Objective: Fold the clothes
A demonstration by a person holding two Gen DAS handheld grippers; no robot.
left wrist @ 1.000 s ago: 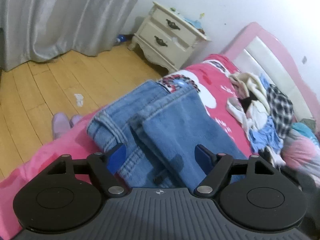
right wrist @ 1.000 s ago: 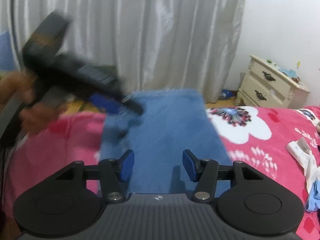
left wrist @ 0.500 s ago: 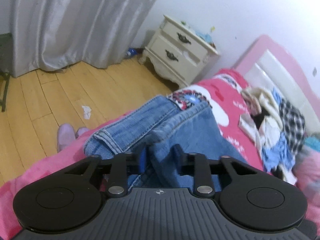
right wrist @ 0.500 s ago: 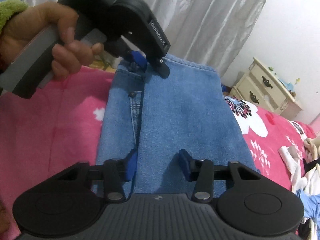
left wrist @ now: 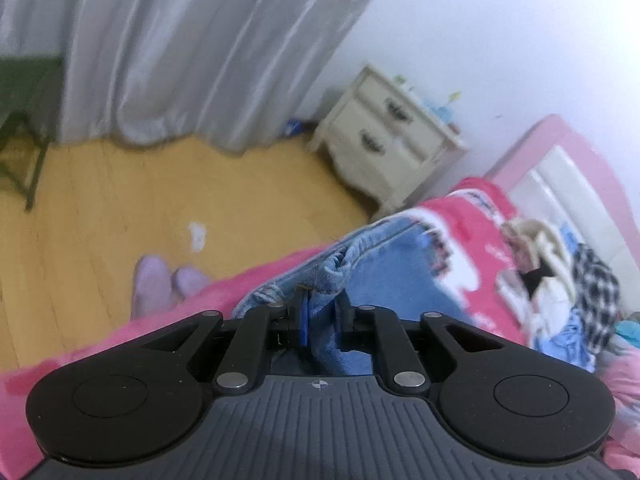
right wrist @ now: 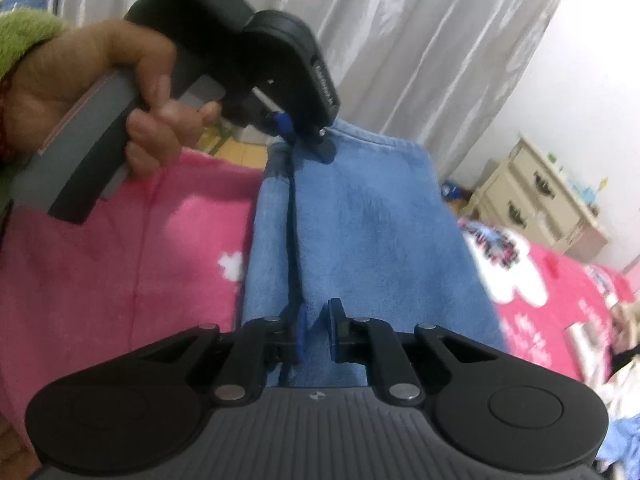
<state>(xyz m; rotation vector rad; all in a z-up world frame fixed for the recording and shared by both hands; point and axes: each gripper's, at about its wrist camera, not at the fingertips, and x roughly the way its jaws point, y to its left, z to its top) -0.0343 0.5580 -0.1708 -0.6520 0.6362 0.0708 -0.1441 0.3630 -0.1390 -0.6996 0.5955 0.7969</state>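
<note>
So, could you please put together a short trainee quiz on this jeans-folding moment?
1. True or false: the left tongs are shut on the jeans.
2. What lies under the jeans? A) pink blanket B) wooden floor C) nightstand
3. Which tongs grip the jeans' near edge in the right wrist view?

Key: 1 true; 2 A; 3 the right tongs.

The jeans (right wrist: 360,232) lie on the bed (right wrist: 120,272). A nightstand (left wrist: 384,140) stands beside the bed, a clothes pile (left wrist: 560,280) right of the jeans.
</note>
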